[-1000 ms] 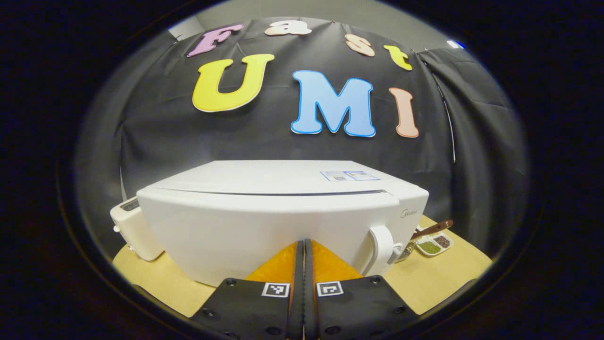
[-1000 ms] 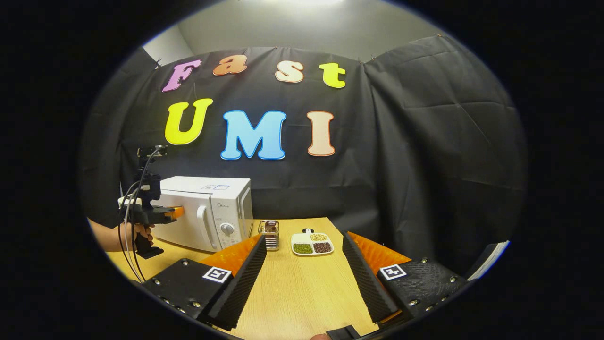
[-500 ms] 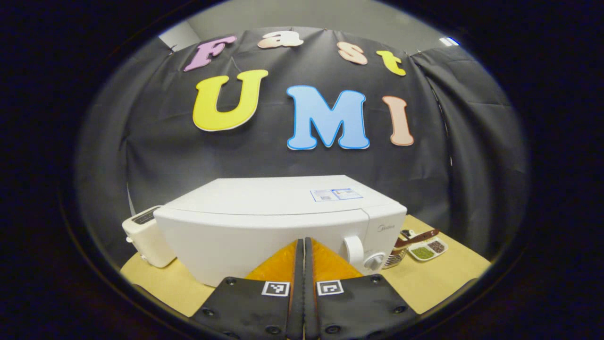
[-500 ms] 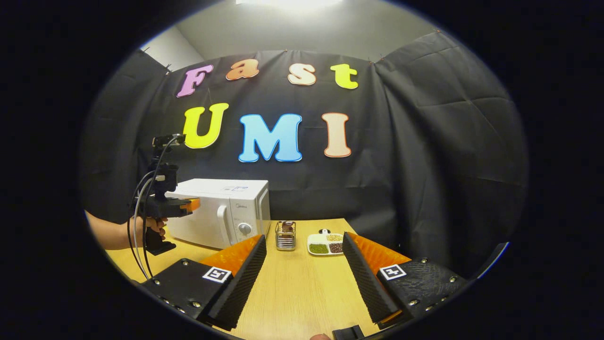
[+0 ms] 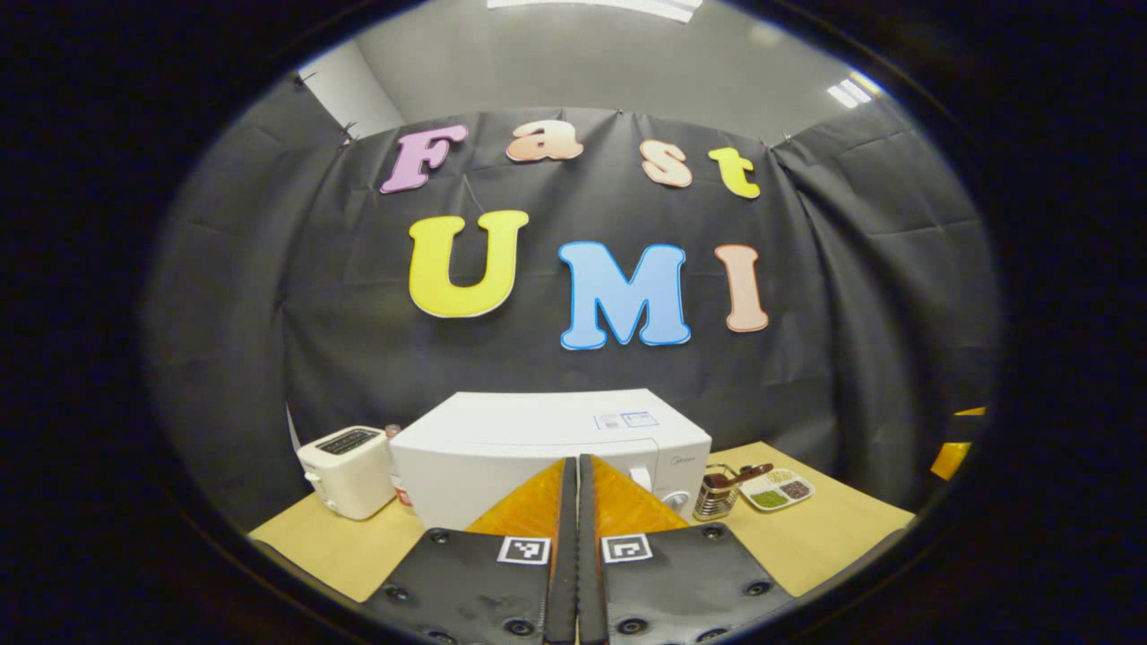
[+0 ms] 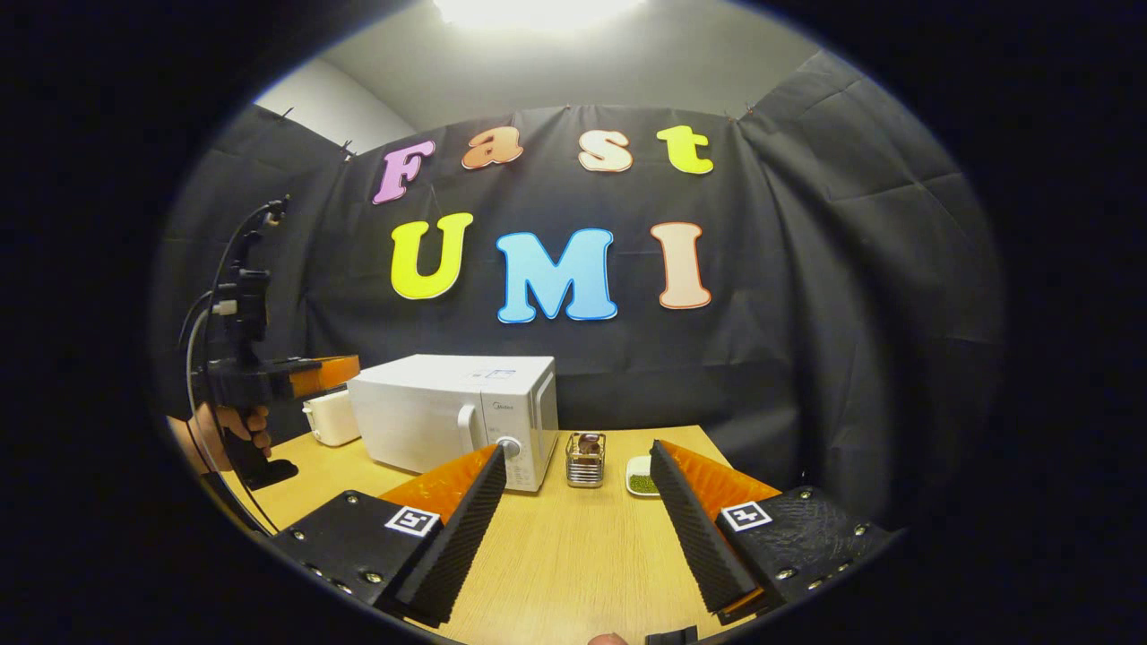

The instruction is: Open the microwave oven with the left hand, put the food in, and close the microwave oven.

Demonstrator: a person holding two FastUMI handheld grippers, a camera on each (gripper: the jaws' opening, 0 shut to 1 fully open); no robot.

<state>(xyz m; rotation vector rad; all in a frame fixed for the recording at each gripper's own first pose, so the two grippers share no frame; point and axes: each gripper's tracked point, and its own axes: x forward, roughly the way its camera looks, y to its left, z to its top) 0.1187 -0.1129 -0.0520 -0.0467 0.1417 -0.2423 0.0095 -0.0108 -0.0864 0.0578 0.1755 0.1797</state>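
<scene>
Open wooden tabletop (image 6: 556, 555) ahead of the wide-spread right gripper (image 6: 573, 511), unobstructed up to the wire basket (image 6: 585, 459) and divided dish (image 6: 639, 475). Microwave (image 6: 452, 417), door closed, blocking the left rear, toaster (image 6: 332, 418) just beside it. Left gripper (image 6: 336, 369), fingers pressed together, well apart from the microwave's front.

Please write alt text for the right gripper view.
A closed white box-shaped microwave oven sits on a light wooden table, beyond the open right gripper. The left gripper, hand-held, hovers left of it.
</scene>
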